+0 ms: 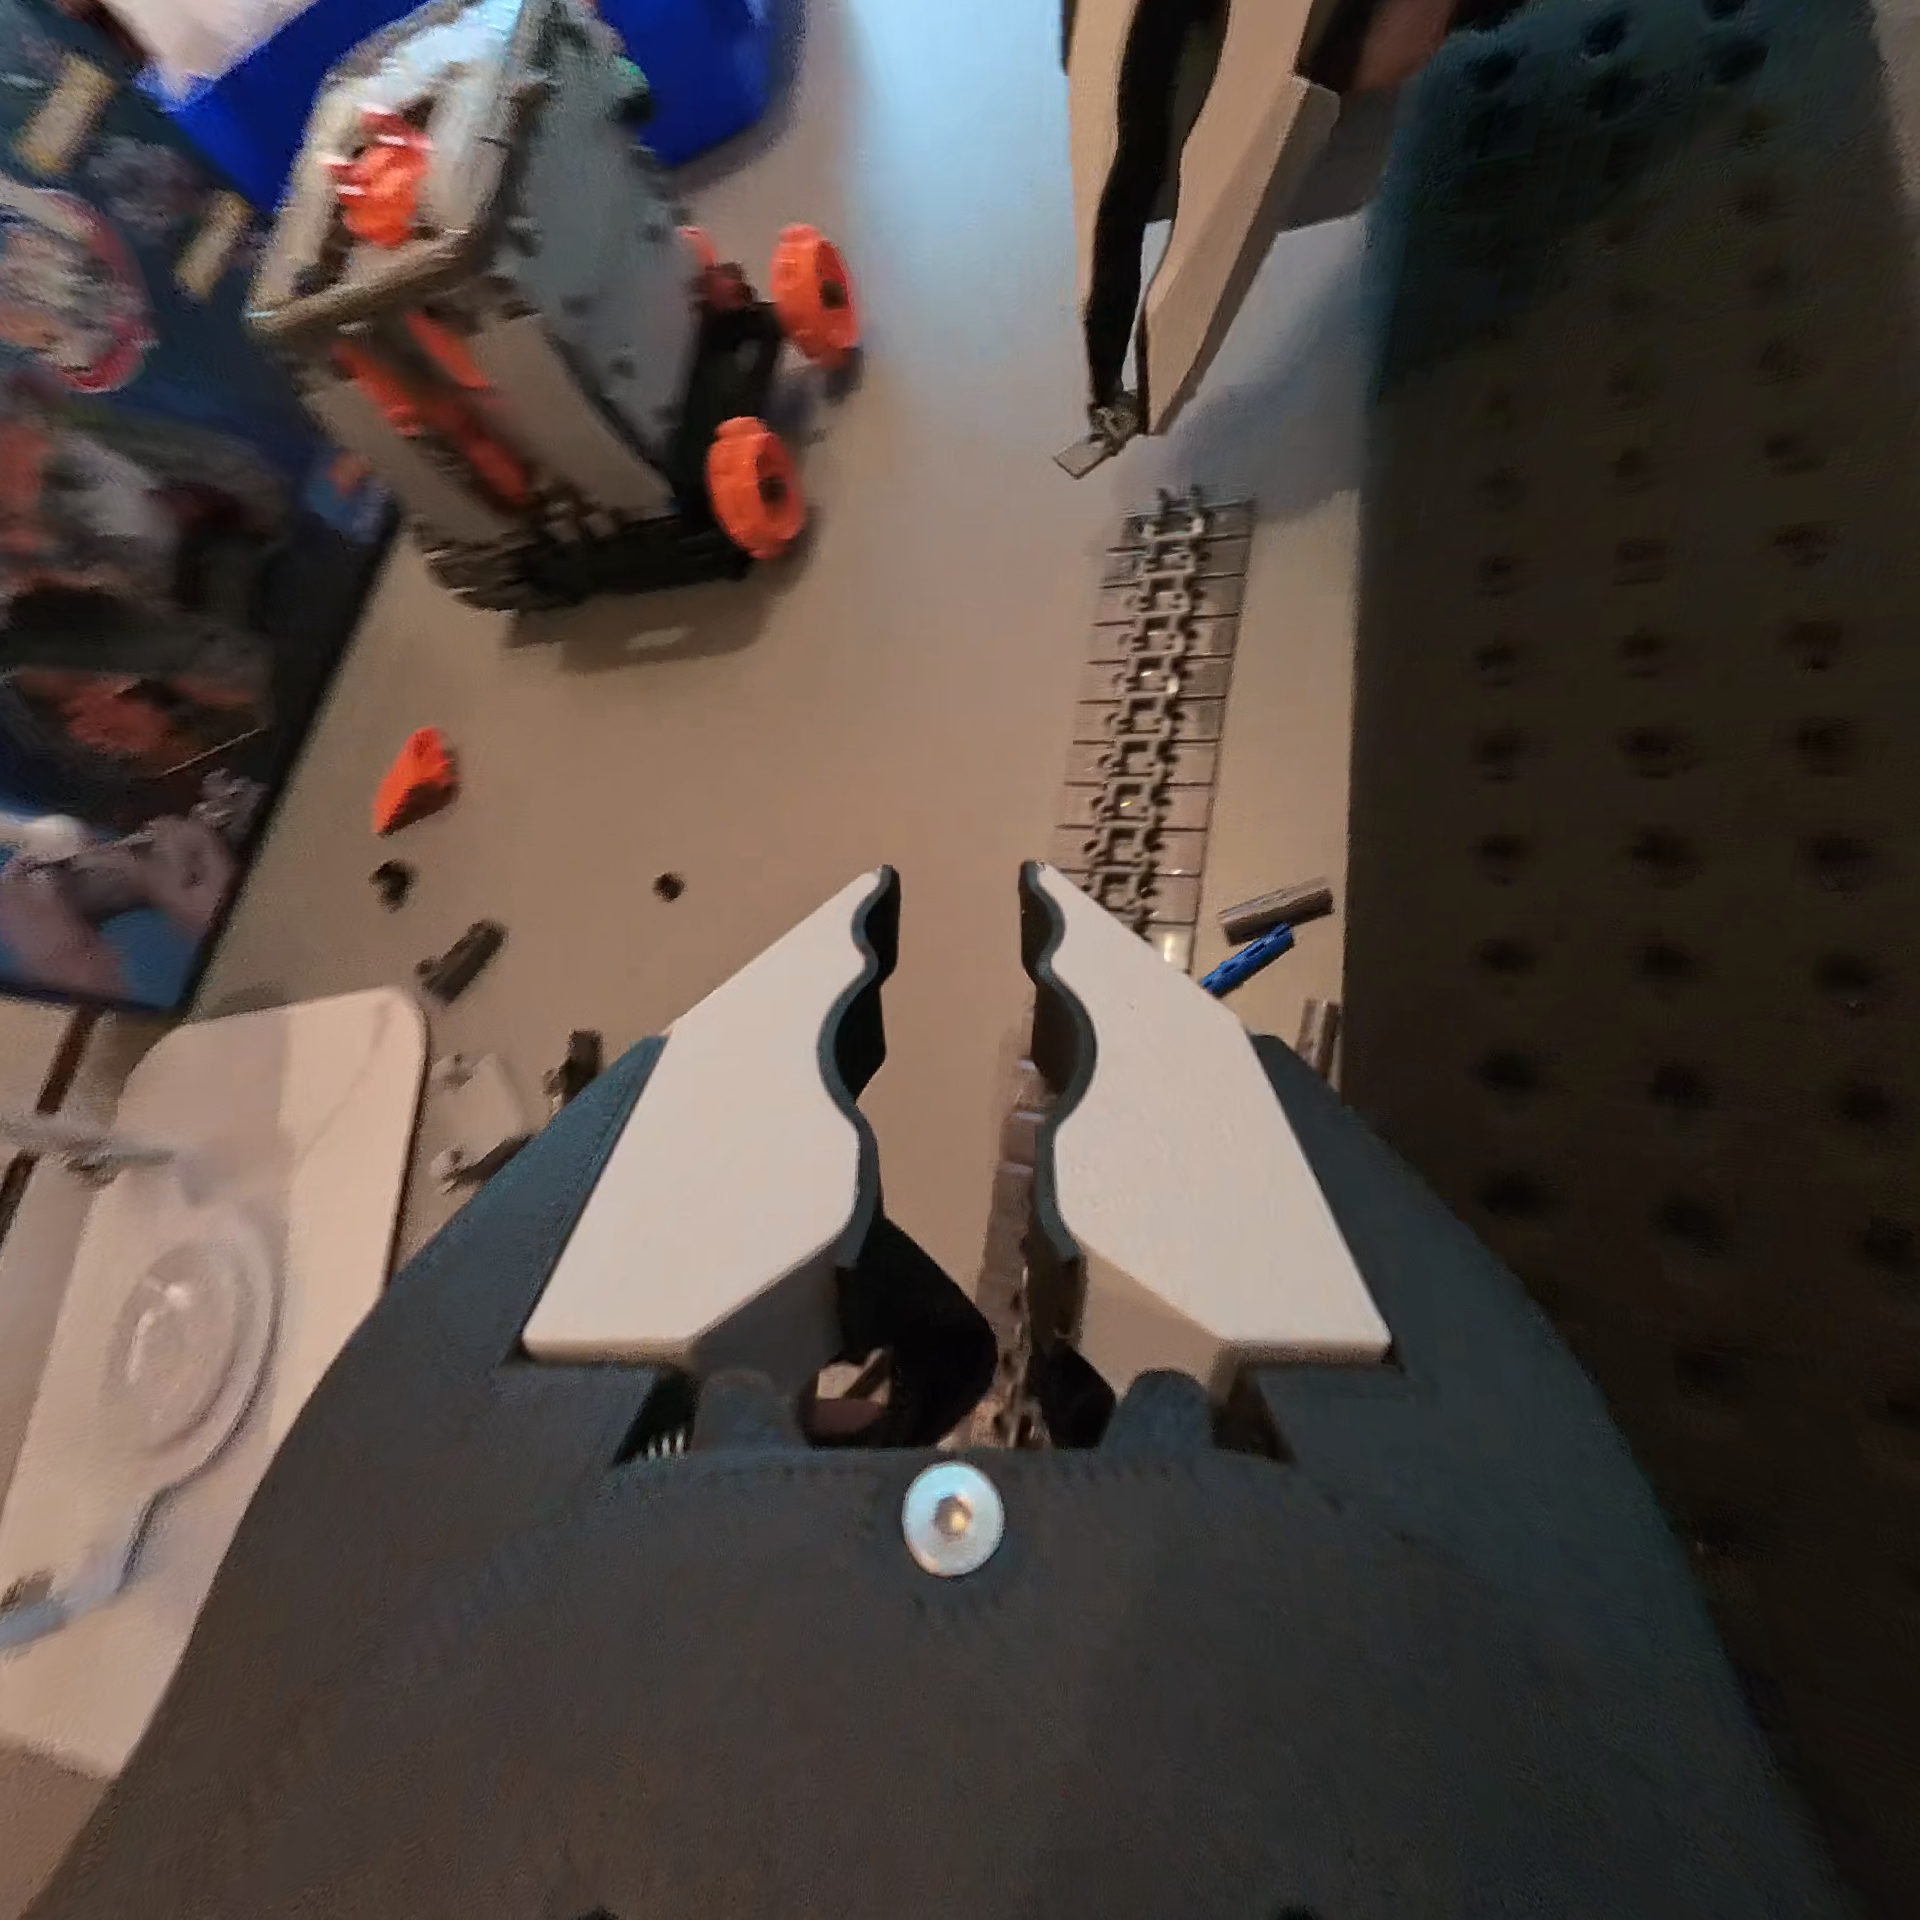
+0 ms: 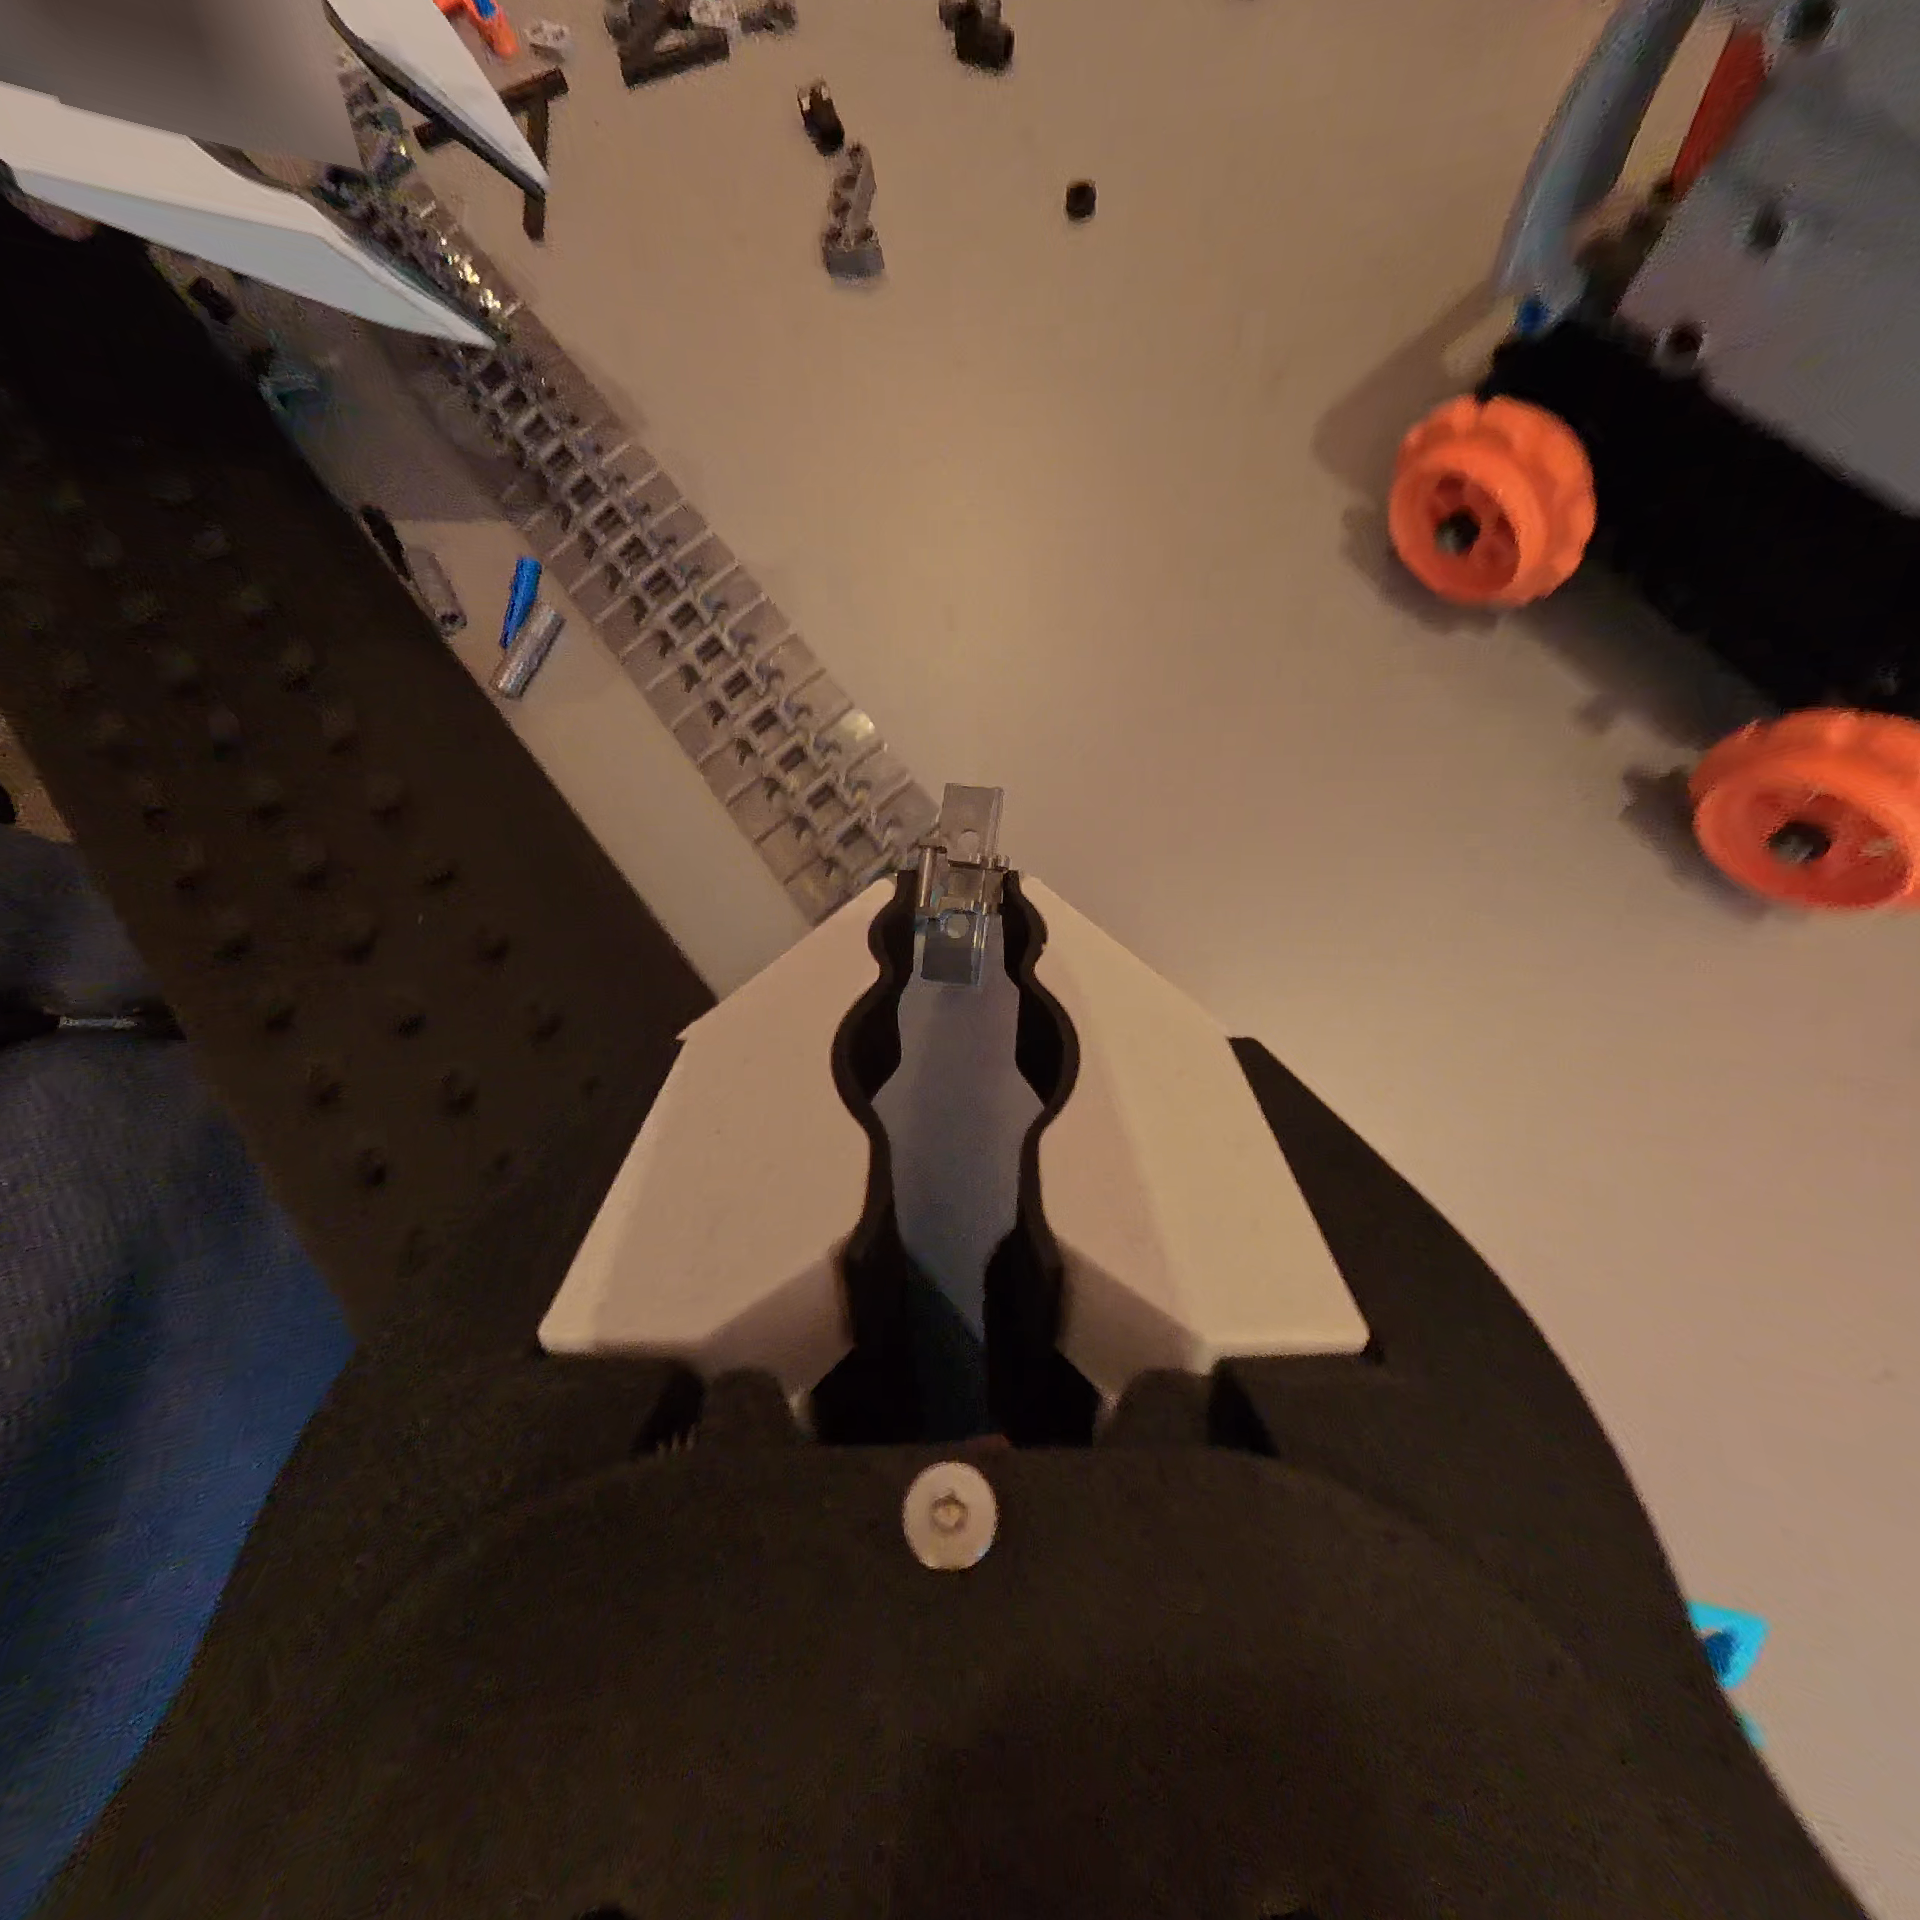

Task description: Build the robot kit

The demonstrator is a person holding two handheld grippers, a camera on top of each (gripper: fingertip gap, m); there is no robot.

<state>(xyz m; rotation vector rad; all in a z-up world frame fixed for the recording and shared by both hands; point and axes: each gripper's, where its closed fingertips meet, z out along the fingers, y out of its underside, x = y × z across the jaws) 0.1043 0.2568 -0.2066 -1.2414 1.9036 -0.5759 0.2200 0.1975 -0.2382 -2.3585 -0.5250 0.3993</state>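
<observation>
Grey brick vehicle (image 1: 499, 343) with orange wheels (image 2: 1491, 501), loose pieces nearby

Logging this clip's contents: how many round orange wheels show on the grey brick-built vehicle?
3: in the left wrist view, one at its upper left, one at mid right, one at lower right. Others may be hidden behind the grey brick-built vehicle.

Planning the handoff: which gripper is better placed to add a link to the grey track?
Right, probably: the right gripper already pinches a link beside the track; the left gripper is open, empty.
</observation>
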